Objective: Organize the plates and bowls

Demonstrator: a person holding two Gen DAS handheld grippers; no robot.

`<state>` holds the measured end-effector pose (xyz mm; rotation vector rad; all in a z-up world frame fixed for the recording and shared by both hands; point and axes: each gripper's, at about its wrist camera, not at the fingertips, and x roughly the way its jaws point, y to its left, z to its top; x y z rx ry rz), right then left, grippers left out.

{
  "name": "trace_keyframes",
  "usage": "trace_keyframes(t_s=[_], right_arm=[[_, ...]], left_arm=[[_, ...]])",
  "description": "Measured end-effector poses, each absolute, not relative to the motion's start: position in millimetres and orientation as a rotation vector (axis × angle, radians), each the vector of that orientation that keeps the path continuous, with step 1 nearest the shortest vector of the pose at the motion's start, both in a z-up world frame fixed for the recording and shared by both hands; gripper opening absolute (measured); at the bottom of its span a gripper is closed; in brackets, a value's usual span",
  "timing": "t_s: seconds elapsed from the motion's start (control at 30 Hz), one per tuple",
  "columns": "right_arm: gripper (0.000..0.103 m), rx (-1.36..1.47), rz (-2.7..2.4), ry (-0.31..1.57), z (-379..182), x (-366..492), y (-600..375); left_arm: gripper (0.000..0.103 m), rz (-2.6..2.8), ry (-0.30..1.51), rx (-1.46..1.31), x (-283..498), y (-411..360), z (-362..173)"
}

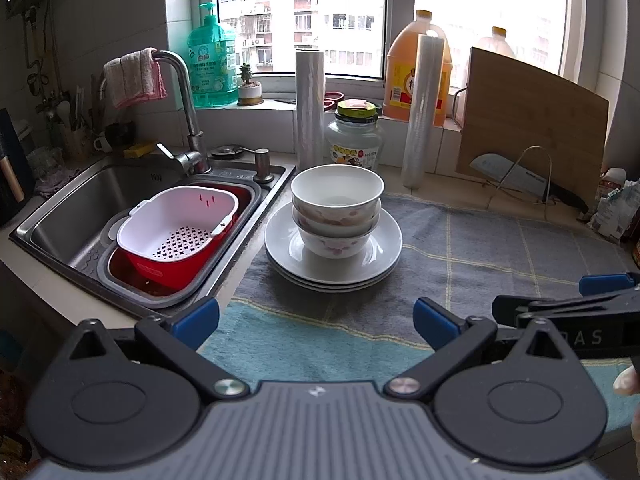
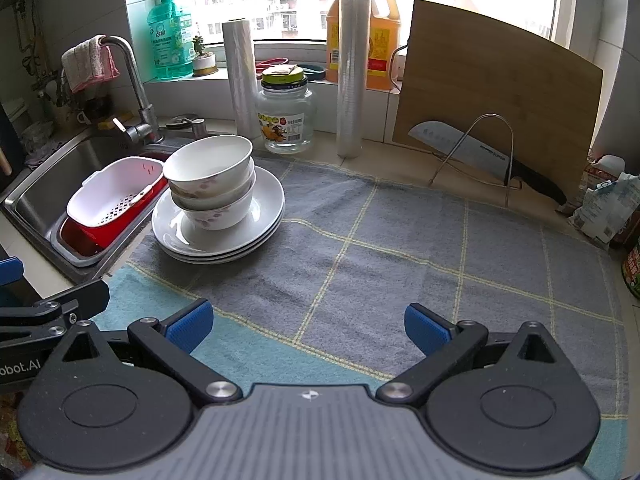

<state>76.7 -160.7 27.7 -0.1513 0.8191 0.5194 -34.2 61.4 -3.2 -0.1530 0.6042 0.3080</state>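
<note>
Three white bowls [image 1: 337, 204] [image 2: 210, 176] with pink flower prints sit nested on a stack of three white plates [image 1: 380, 256] [image 2: 264, 208], on the grey checked towel [image 1: 480, 248] [image 2: 400, 248] beside the sink. My left gripper [image 1: 316, 322] hovers open over the towel's teal front strip, a short way in front of the stack, nothing between its blue pads. My right gripper [image 2: 309, 327] is also open and empty, to the right of the stack over bare towel. The right gripper [image 1: 568, 308] shows at the right edge of the left wrist view.
A steel sink [image 1: 80, 208] with a red and white colander [image 1: 176, 228] lies left of the stack, a faucet [image 1: 188, 120] behind it. A glass jar [image 1: 354, 140], two film rolls [image 1: 420, 112], oil jugs, a cutting board [image 1: 532, 128] and a knife [image 2: 480, 156] on a wire rack line the back.
</note>
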Motion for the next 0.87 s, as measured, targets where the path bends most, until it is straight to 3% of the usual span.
trace_keyframes(t_s=[0.87], right_arm=[[0.103,-0.152,0.514,0.813,29.3,77.6,-160.9]], left_arm=[[0.102,0.311,0.607,-0.159,-34.6,61.8,-2.1]])
